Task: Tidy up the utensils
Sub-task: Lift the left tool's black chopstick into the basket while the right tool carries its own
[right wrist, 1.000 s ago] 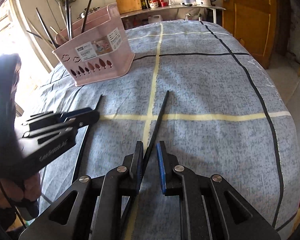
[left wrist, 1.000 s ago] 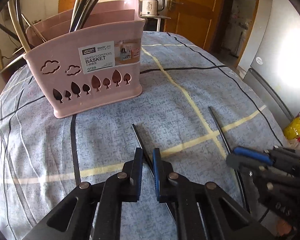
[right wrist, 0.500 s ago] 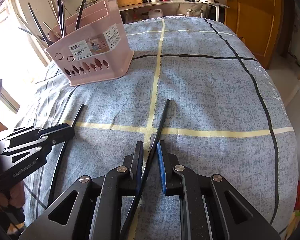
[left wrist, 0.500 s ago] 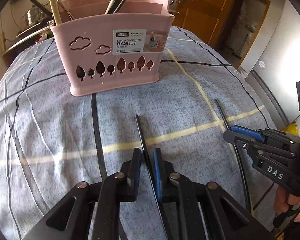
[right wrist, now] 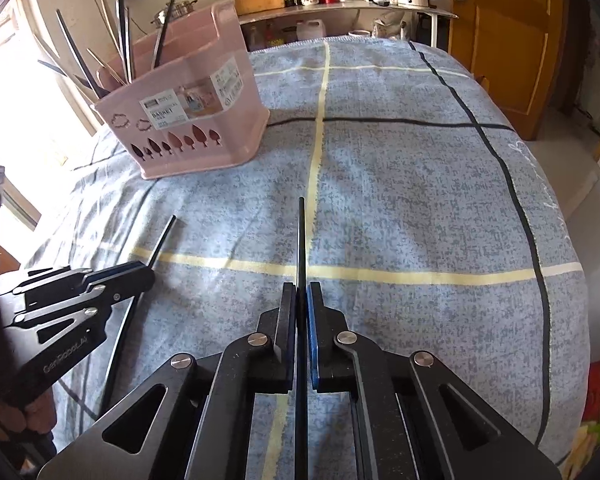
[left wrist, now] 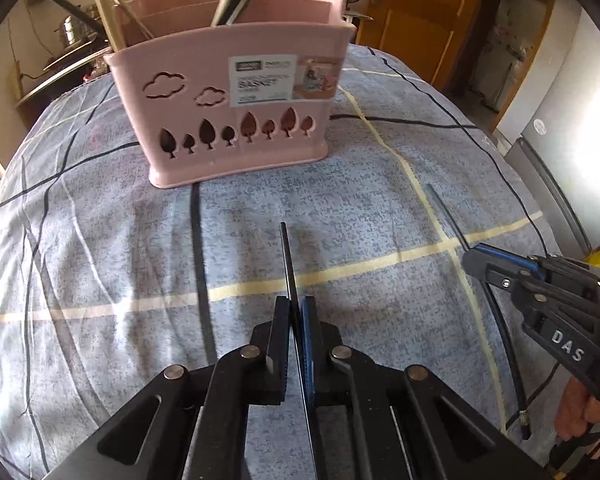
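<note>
1. At the bottom centre of the left wrist view, found the left gripper (left wrist: 296,306) with its jaws just drawn together, pinched tight on a black chopstick (left wrist: 287,256).
2. Noted that this chopstick ran up the frame from between the pads, its tip aimed at the pink basket (left wrist: 236,132) but well apart from it.
3. Could not tell whether that chopstick lay on the blue-grey checked cloth (left wrist: 100,240) or just above it.
4. At the bottom centre of the right wrist view, found the right gripper (right wrist: 302,292) likewise just closed, clamped on a second black chopstick (right wrist: 301,240).
5. Saw that second chopstick point straight up the frame, beside the pale yellow stripe of the cloth, and cross the yellow stripe running left to right.
6. Placed the basket in the upper left of the right wrist view and the upper middle of the left wrist view, upright on the cloth, its label facing both cameras.
7. Made out several long utensils (right wrist: 122,52) standing in the basket, leaning out above its rim.
8. Caught each gripper at the edge of the other's view: two chopsticks side by side, near one another, not touching.
</note>
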Motion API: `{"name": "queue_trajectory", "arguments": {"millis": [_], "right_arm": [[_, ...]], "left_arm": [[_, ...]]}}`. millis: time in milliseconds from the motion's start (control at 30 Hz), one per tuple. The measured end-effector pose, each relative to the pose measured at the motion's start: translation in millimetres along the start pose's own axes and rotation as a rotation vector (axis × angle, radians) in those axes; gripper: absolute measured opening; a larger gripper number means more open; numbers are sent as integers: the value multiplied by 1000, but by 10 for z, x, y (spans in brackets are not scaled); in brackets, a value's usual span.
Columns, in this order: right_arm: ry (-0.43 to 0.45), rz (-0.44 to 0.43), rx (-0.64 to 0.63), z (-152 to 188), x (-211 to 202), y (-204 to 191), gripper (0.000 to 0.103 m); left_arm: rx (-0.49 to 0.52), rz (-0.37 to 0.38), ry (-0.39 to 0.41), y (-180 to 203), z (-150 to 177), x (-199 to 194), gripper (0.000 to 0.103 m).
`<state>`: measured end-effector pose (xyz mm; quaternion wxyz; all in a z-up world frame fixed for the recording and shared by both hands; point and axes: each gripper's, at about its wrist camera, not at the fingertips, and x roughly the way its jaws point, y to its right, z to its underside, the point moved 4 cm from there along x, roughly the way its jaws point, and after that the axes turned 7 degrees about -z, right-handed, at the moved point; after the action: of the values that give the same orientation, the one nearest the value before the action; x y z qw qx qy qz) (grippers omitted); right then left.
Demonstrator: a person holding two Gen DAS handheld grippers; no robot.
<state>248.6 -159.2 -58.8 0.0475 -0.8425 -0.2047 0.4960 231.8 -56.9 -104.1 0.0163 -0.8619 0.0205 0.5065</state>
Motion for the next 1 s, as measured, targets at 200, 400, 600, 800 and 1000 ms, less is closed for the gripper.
{"name": "queue_trajectory", "arguments": {"millis": [200,400,600,800,1000], "right_arm": [[58,-37,-4,-81,-185,-102,5],[127,-70,-10,-235,-415,-191,5],[209,-97,-36,-429,-692,-330,5],[284,-113,-65,-603,-945,-457,5],[322,-124,-73,-651,-1087,-495,5]], "left_arm": [[-22,40,65,-148,-70,-291,5],[-26,68,157,-259,-238,-681,5],[-20,75,241,-303,-478,-1041,5],[-17,87,306,-366,-644,-1315,5],[-32,104,334,-455,-664,-1468,5]]}}
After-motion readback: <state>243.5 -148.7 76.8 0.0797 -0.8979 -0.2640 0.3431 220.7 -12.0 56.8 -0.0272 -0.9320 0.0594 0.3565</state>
